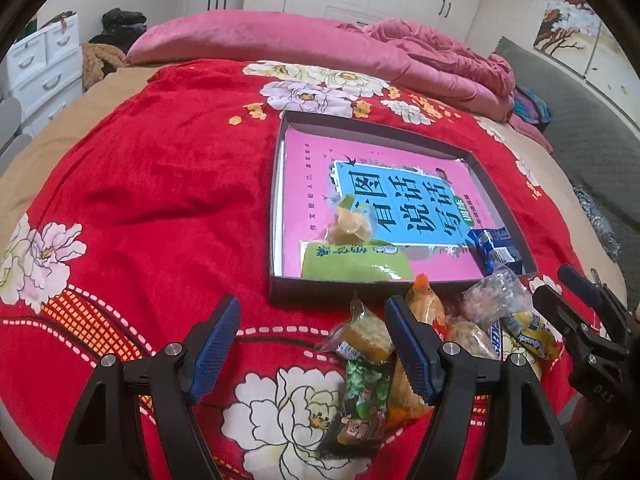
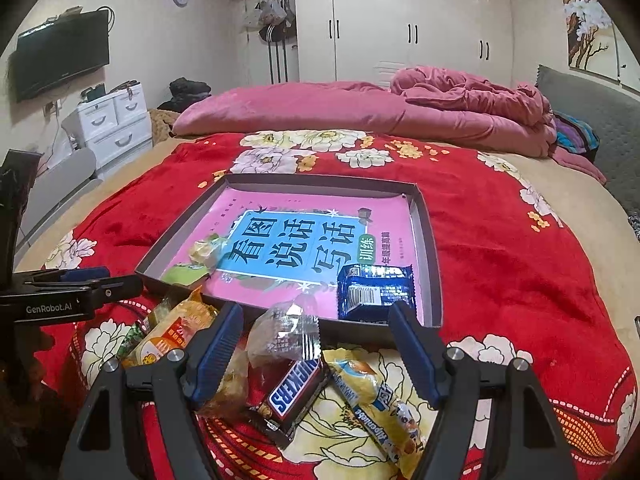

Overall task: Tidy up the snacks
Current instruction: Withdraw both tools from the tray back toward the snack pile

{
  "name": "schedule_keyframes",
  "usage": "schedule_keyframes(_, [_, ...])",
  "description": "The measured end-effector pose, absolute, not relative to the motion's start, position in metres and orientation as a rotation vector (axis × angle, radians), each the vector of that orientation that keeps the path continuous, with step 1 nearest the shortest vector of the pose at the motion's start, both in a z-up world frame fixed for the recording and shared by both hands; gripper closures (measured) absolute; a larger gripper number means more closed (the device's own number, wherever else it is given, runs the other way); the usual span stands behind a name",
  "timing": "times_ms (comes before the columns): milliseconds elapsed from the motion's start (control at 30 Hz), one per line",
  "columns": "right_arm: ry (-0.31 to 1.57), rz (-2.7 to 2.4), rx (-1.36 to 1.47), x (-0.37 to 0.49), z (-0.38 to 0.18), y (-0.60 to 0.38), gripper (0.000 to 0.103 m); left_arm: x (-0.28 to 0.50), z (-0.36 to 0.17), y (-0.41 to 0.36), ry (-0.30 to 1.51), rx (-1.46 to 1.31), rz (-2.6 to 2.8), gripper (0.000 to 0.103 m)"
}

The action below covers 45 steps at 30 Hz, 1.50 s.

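Observation:
A shallow dark box (image 1: 400,130) (image 2: 430,240) with a pink and blue book inside lies on the red bed cover. In it lie a green packet (image 1: 352,262) (image 2: 186,274), a small yellowish snack (image 1: 352,226) (image 2: 204,250) and a blue packet (image 1: 494,248) (image 2: 374,290). In front of the box is a pile of loose snacks: a Snickers bar (image 2: 296,394), a yellow packet (image 2: 376,396), a clear wrapped sweet (image 2: 286,336), an orange packet (image 2: 172,336) (image 1: 426,306) and a green packet (image 1: 362,404). My left gripper (image 1: 312,346) is open, left of the pile. My right gripper (image 2: 316,356) is open above the Snickers bar.
A rolled pink quilt (image 2: 360,112) lies across the far side of the bed. White drawers (image 2: 116,120) and a wall TV (image 2: 60,54) stand at the left. A grey padded headboard (image 2: 592,120) is at the right. The other gripper shows at each view's edge (image 1: 584,320) (image 2: 60,296).

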State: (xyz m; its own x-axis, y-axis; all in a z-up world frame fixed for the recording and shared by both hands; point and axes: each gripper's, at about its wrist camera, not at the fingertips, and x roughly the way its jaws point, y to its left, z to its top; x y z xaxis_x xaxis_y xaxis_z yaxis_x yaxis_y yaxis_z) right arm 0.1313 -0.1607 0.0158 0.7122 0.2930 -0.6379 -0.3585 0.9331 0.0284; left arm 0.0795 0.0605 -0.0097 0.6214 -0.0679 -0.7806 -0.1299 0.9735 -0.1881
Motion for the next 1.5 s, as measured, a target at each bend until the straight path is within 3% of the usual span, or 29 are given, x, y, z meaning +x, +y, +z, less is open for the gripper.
schedule_keyframes(1500, [0.796, 0.363, -0.014, 0.123, 0.004, -0.167, 0.028, 0.06, -0.037, 0.047, 1.105, -0.157, -0.049, 0.027])
